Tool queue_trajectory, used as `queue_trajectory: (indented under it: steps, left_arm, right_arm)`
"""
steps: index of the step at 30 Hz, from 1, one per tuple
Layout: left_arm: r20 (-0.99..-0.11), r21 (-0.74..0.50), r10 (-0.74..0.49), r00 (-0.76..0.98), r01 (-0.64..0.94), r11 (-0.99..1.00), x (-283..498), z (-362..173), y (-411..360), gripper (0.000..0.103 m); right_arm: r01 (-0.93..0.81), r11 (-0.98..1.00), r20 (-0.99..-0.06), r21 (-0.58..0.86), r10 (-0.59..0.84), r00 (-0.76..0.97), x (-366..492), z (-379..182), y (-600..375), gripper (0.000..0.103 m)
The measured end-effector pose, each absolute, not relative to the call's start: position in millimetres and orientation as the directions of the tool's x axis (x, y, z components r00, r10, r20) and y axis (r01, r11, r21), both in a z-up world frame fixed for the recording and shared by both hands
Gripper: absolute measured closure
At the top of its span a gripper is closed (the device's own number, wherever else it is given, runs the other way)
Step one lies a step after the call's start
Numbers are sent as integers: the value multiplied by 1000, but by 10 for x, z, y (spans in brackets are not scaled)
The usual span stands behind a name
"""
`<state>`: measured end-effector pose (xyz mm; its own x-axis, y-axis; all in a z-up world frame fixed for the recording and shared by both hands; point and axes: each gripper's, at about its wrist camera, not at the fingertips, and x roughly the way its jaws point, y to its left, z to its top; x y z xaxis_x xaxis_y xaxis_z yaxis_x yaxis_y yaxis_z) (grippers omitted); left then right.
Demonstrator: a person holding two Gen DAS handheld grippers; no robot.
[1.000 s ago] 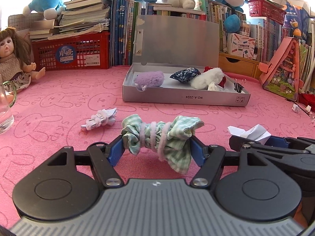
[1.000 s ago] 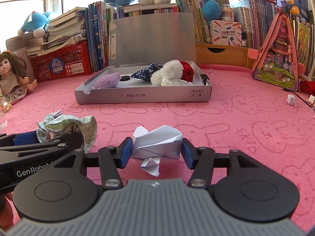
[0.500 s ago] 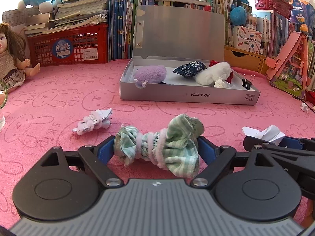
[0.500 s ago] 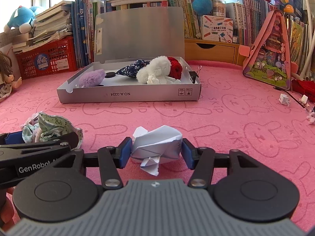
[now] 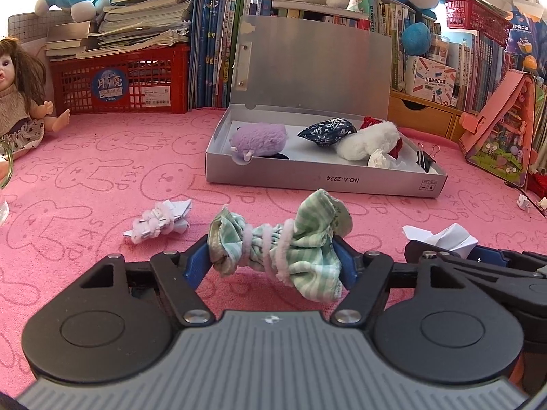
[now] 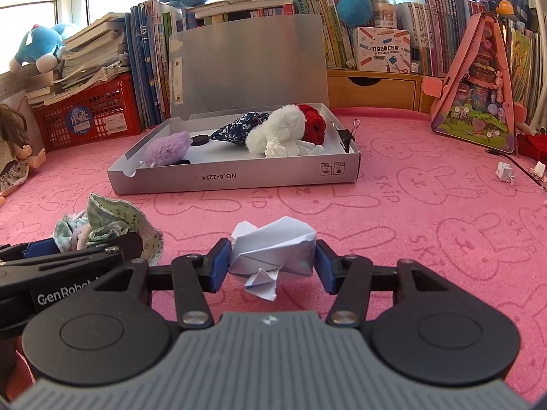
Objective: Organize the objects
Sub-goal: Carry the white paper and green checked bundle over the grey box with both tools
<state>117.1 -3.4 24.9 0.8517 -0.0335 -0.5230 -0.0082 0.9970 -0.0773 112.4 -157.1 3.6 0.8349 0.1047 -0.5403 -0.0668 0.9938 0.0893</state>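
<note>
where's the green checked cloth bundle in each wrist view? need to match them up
Left wrist: green checked cloth bundle sits low centre, between the left gripper jaws.
Right wrist: same bundle at the lower left edge, partly hidden behind the left gripper.
Shared landmark: the open grey box printed NO.A-2224, behind the bundle in both.

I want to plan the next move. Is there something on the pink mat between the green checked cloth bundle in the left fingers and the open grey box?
Nothing visible blocks it. The bundle sits in the left gripper, and only bare pink mat lies before the grey box. A small pink-tied paper bundle lies off to the left.
</note>
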Motion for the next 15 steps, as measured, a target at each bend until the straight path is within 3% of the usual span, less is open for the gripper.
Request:
queue_trajectory:
  steps: [15]
  left_arm:
    - [-491, -105, -70, 869, 21, 994, 1337, 539, 12, 27]
  right_arm:
    - [-88, 985, -520, 150, 155, 840, 1306, 242, -1705, 43]
